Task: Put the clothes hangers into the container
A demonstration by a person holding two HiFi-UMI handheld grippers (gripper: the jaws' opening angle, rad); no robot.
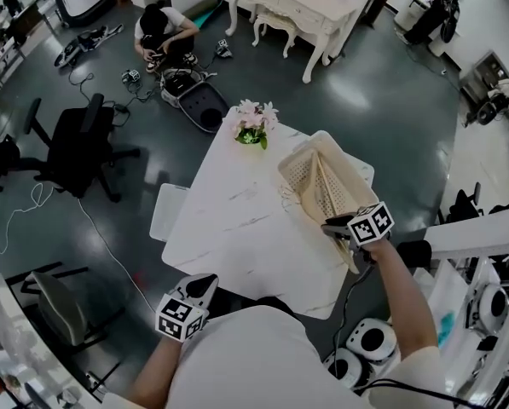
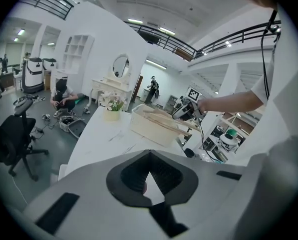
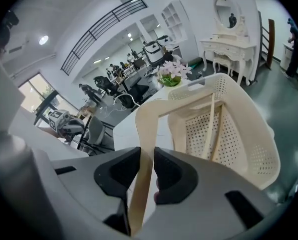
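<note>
Right gripper (image 3: 147,173) fingers clenched on beige hanger (image 3: 148,126) at container (image 3: 261,144); left gripper (image 2: 149,178) fingers closed, empty, near table (image 1: 237,220) edge

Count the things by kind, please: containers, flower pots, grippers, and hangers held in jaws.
Container: 1
Flower pot: 1
Grippers: 2, the left gripper and the right gripper
Hanger gripped in the right gripper's jaws: 1
Total: 5
Hangers lying inside the container overlap too much to count.
</note>
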